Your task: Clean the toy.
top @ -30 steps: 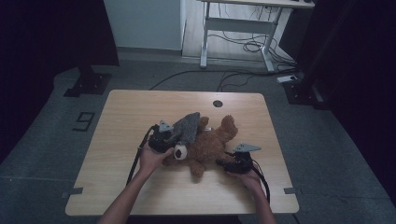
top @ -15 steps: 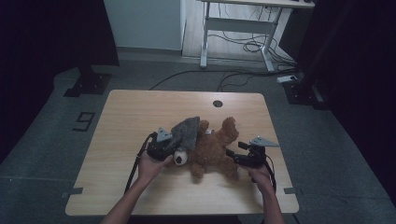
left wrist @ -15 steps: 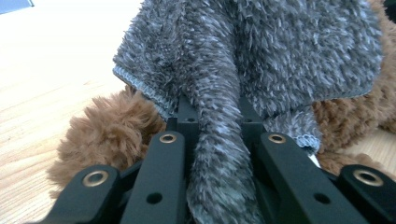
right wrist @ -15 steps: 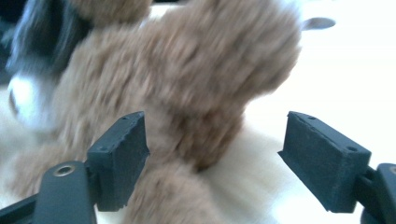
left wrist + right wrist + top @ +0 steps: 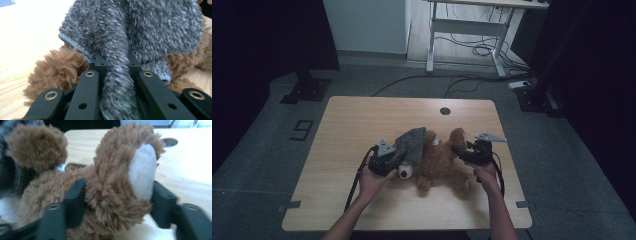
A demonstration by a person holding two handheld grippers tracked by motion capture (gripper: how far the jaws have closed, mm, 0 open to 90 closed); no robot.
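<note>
Wooden counter [image 5: 362, 125] over grey floor [image 5: 257, 165]; left gripper [image 5: 117, 75] jaws clamp grey cloth [image 5: 130, 32], right gripper [image 5: 117, 195] jaws, just closing, squeeze teddy bear's [image 5: 439, 162] foot [image 5: 125, 182]

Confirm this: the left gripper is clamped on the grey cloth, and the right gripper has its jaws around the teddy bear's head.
Not the head. In the right gripper view, the right gripper has its jaws around the teddy bear's foot, with its white sole. The left gripper is clamped on the grey cloth.

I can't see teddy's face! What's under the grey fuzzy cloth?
The grey cloth drapes over the brown teddy bear, covering its head. Its white muzzle peeks out below; the eyes stay hidden.
</note>
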